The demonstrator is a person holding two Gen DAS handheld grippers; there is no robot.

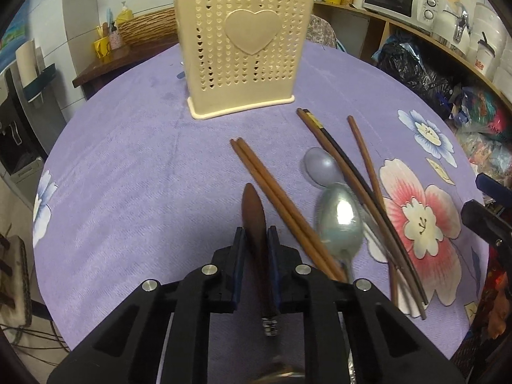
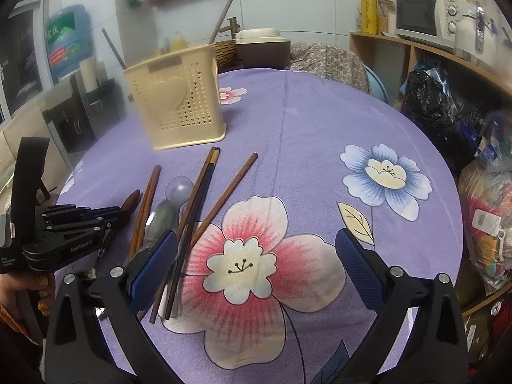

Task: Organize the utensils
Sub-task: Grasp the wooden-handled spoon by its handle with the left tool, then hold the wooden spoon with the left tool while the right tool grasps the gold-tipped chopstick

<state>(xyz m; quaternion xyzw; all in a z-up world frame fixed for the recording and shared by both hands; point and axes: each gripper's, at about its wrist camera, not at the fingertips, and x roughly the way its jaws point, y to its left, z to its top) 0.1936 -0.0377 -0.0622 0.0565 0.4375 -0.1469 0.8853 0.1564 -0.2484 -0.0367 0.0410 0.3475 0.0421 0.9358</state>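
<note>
1. The left gripper point(image 1: 256, 240) has its jaws pinched onto the dark wooden spoon point(image 1: 254, 220). The grip sits on the narrow neck behind the bowl, so the bowl sticks out ahead of the jaws and the metal-capped handle end trails behind them. A hold that thin, on smooth round wood, could let the spoon swivel between the pads once it is lifted.
2. Just right of those jaws lies a pair of brown chopsticks point(image 1: 272, 192), and right of those a silver spoon point(image 1: 339, 220). A lift that swings rightward could drag or scatter them.
3. Far ahead of the left jaws stands the cream utensil holder point(image 1: 238, 48) on the purple-clothed counter point(image 1: 128, 160). It looks light, so a spoon arriving tilted could catch its rim and tip it.
4. The left gripper points steeply down at the counter. In the right wrist view a hand point(image 2: 19, 291) grips its handle at the left edge.
5. The right gripper point(image 2: 256, 268) hovers over the pink flower print, angled down, jaws spread wide with nothing between them. Its left pad sits close above the dark chopsticks point(image 2: 192, 224) and could nudge them if it drops.
</note>
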